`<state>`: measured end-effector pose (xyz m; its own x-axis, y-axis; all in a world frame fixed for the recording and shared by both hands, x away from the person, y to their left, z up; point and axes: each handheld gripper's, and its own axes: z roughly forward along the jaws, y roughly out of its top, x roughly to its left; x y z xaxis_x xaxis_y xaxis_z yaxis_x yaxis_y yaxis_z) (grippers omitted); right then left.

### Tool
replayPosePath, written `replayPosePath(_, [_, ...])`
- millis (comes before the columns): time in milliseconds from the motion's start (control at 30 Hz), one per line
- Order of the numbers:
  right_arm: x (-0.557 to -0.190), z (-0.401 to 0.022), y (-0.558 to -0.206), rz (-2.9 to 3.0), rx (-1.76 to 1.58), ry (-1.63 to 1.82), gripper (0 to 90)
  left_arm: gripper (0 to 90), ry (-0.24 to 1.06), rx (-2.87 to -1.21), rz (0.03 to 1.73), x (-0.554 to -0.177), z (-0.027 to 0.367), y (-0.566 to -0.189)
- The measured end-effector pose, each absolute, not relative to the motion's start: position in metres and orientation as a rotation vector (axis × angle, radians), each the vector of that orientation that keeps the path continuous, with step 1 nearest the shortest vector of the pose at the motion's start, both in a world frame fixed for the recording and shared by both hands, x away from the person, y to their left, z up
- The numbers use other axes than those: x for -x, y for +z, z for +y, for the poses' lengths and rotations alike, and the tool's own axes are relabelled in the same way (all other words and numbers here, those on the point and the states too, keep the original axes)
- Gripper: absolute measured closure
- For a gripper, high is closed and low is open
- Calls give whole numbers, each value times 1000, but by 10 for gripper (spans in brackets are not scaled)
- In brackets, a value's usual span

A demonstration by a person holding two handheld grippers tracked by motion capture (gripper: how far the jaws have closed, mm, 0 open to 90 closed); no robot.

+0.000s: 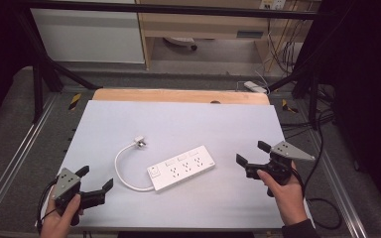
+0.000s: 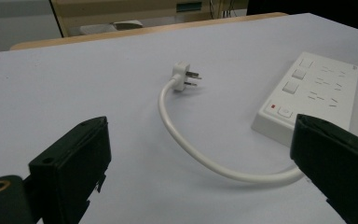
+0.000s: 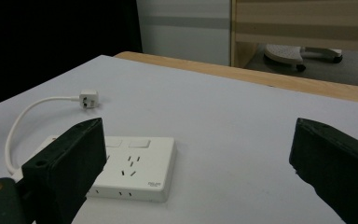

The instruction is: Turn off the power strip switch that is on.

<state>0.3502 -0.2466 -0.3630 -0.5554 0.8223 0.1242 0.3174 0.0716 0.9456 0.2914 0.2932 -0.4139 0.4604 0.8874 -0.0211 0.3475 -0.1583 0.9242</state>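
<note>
A: Where is the power strip (image 1: pixel 181 167) located?

B: It is seen at the centre of the high view, lying flat on the pale surface (image 1: pixel 178 119). Its white cord (image 1: pixel 124 173) is curved in a loop toward the left of the frame and is ended by the plug (image 1: pixel 140 142), which lies just above the strip, apart from it.

A: How are the grippers shown?

B: The left gripper (image 1: pixel 96 186) is held at the lower left of the frame, its jaws spread wide with nothing between them. The right gripper (image 1: pixel 252 153) is held at the right of the frame, near the strip's end; its jaws are likewise spread and nothing is gripped. In the left gripper view, the cord is seen between the jaws, farther off.
</note>
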Motion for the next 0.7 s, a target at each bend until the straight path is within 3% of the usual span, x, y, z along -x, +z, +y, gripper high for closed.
replayPosePath(700, [-364, -234, -342, 1963, -1053, 1446, 35, 49, 684, -1729, 1063, -291, 292, -414])
